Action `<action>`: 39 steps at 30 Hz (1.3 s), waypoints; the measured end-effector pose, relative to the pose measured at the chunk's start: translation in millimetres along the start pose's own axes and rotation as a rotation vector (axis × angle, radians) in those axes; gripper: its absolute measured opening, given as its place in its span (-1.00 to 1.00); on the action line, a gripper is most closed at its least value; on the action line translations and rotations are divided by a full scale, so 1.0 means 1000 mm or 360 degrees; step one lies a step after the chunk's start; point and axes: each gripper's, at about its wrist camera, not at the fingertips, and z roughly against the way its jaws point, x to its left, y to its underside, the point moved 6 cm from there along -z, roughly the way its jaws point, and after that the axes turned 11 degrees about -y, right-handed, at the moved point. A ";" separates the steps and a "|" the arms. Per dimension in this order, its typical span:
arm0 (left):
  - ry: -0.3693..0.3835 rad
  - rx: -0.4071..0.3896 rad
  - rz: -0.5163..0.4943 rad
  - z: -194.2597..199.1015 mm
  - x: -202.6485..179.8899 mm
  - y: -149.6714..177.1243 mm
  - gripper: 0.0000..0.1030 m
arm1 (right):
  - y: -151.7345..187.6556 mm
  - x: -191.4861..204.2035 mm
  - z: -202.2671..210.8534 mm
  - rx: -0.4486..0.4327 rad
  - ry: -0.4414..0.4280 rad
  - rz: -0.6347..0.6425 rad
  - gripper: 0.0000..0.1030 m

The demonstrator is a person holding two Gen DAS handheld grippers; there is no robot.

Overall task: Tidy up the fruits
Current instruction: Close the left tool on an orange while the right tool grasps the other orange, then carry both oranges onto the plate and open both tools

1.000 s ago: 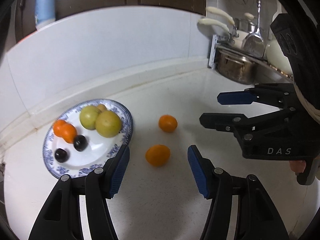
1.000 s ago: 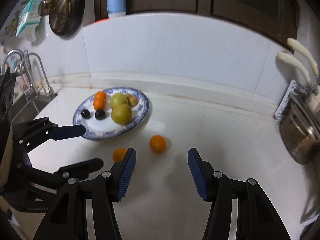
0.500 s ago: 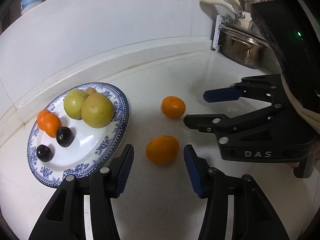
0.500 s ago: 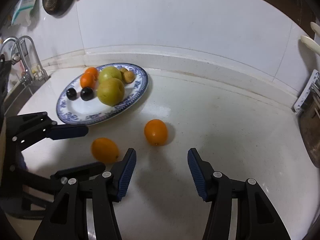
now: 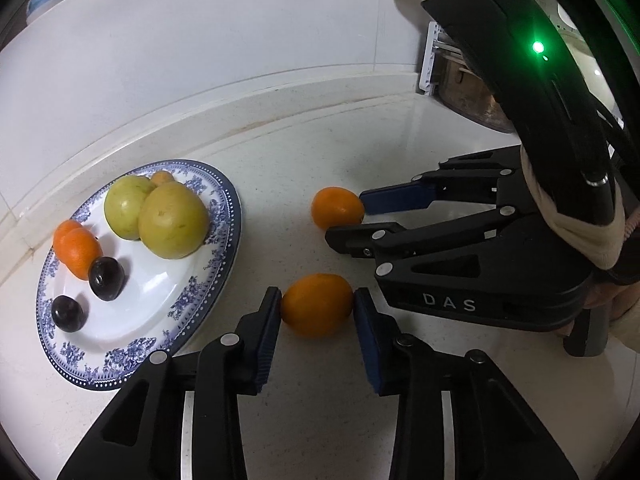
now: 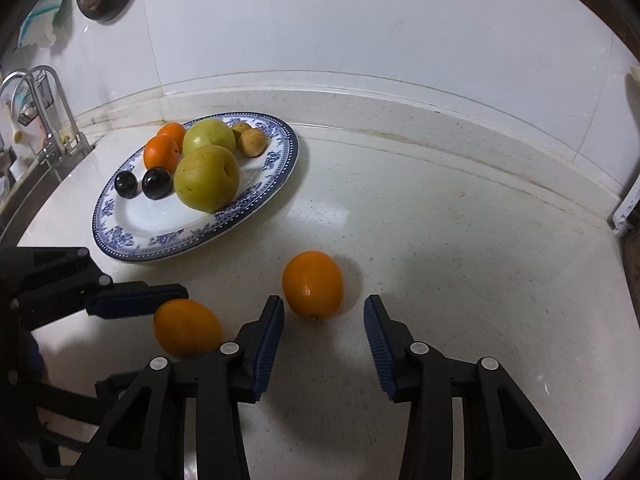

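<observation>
Colours on the counter
Oranges (image 5: 317,305) glowing orange, plate (image 5: 208,304) showing blue floral rim on white, pears (image 5: 173,219) looking yellow-green, plums (image 5: 106,279) dark.

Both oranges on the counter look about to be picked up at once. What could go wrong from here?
The left gripper pinches its orange only at the pad tips, so it may squirt out on lifting. The right gripper is open, with its orange just ahead of the tips; closing now could nudge it away. The grippers sit close together and could collide heading for the plate.
</observation>
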 end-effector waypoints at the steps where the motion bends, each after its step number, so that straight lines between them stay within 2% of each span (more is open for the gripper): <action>1: 0.0005 0.0001 0.0005 0.000 -0.001 0.000 -0.30 | 0.000 0.000 0.000 -0.0002 -0.0012 -0.0003 -0.31; 3: 0.0010 0.0002 0.0015 0.000 -0.001 0.000 -0.30 | 0.000 0.001 0.001 -0.0009 -0.0017 -0.0002 -0.43; 14: -0.0019 -0.0054 0.0077 0.023 0.008 -0.004 -0.30 | 0.001 0.003 0.023 -0.0084 0.0018 -0.0042 -0.47; 19: -0.0040 -0.0056 0.0112 0.030 0.020 -0.005 -0.31 | 0.000 0.006 0.027 -0.0110 0.0053 -0.0050 -0.58; 23: -0.0049 -0.0059 0.0130 0.034 0.027 -0.004 -0.30 | -0.003 0.008 0.027 -0.0114 0.0046 -0.0058 -0.79; 28: -0.0062 -0.0058 0.0152 0.036 0.030 -0.002 -0.31 | -0.008 0.005 0.022 -0.0108 0.0059 -0.0066 -0.74; 29: -0.0068 -0.0058 0.0152 0.036 0.031 -0.002 -0.31 | -0.009 0.005 0.020 -0.0105 0.0064 -0.0063 -0.61; 30: -0.0074 -0.0059 0.0156 0.036 0.032 -0.002 -0.31 | -0.011 0.004 0.016 -0.0089 0.0069 -0.0063 -0.40; 31: -0.0076 -0.0059 0.0160 0.037 0.034 -0.001 -0.31 | -0.011 0.003 0.015 -0.0084 0.0077 -0.0069 -0.36; 39: -0.0115 -0.0052 0.0194 0.036 0.042 -0.004 -0.31 | -0.017 -0.007 0.004 -0.0048 0.0156 -0.0067 -0.36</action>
